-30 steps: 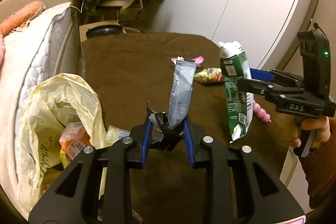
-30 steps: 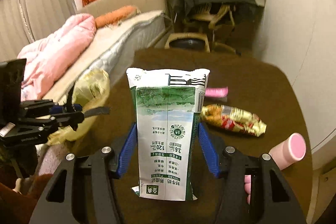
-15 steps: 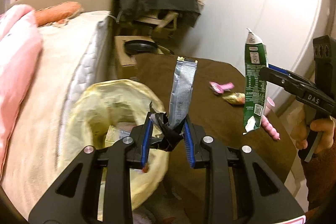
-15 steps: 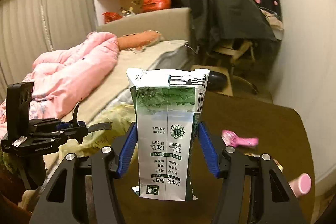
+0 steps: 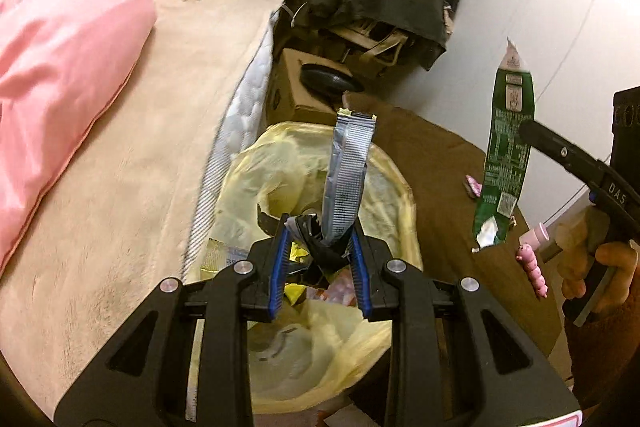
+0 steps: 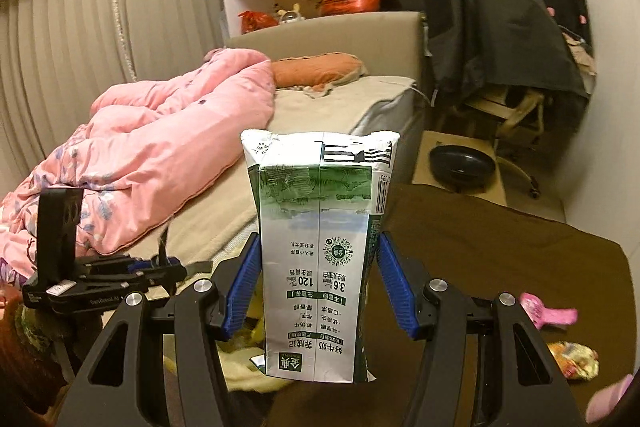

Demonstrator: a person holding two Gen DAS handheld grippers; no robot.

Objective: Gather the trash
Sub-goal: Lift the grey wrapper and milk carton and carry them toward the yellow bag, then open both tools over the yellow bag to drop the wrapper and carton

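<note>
My left gripper (image 5: pixel 318 247) is shut on a crumpled silver wrapper (image 5: pixel 347 173) and holds it right above the bin lined with a yellow bag (image 5: pixel 396 187), which has trash inside. My right gripper (image 6: pixel 318 279) is shut on a flattened green-and-white milk carton (image 6: pixel 320 259), held upright in the air. The carton also shows in the left wrist view (image 5: pixel 505 163), to the right of the bin over the brown table (image 5: pixel 436 163). The left gripper also shows in the right wrist view (image 6: pixel 172 265), at lower left.
A bed with a pink quilt (image 5: pixel 60 39) runs along the left of the bin. On the table lie a pink wrapper (image 6: pixel 550 315), a gold snack wrapper (image 6: pixel 574 361), a pink tube (image 5: pixel 538 233) and a small pink toy (image 5: pixel 532 267). A cardboard box (image 5: pixel 296 87) and a draped chair (image 6: pixel 508 39) stand behind.
My left gripper has swung left from over the table to above the bin, carrying the wrapper. My right gripper has followed leftward with the carton, toward the bin.
</note>
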